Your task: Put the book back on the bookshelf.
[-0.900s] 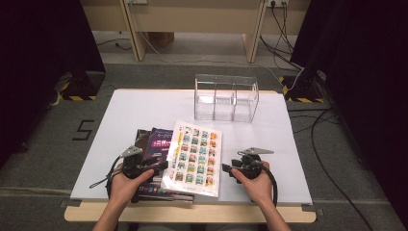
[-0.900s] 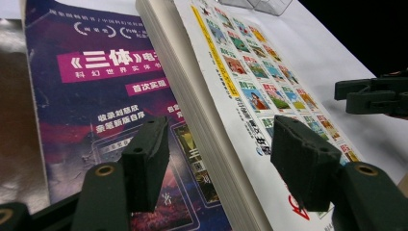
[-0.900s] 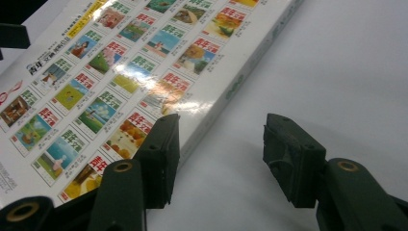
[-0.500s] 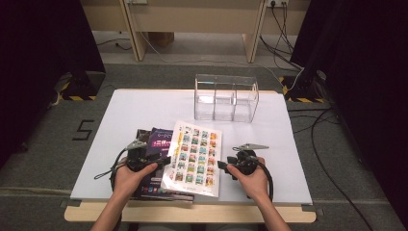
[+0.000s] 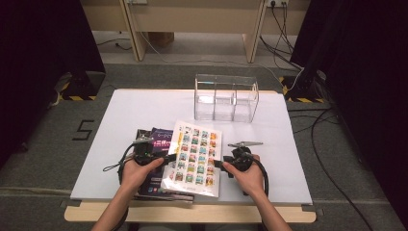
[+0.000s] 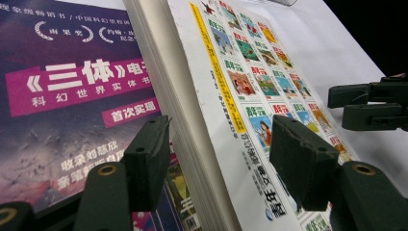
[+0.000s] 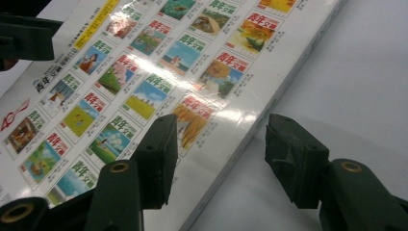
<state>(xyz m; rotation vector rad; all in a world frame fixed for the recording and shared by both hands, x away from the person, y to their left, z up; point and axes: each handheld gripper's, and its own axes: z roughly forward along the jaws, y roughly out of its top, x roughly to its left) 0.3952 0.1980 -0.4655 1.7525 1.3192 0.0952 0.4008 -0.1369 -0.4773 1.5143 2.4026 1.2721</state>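
Observation:
A white book (image 5: 195,154) with a grid of small colourful covers lies partly on a dark purple book (image 5: 159,137) near the table's front edge. My left gripper (image 5: 166,159) is at the white book's left edge. In the left gripper view it (image 6: 221,130) stands open astride that edge (image 6: 192,120), one jaw over the purple cover (image 6: 72,96), the other over the white cover (image 6: 240,72). My right gripper (image 5: 219,164) is at the book's right edge. In the right gripper view it (image 7: 221,125) is open, one jaw over the cover (image 7: 144,72), the other over the bare table (image 7: 361,72).
A clear acrylic box (image 5: 226,98) with three compartments stands at the back of the white table (image 5: 144,106). Cables trail from both grippers toward the front edge. Dark curtains and floor cables surround the table.
Both hands have edged inward toward the white book's side edges. The books and the acrylic box have not moved.

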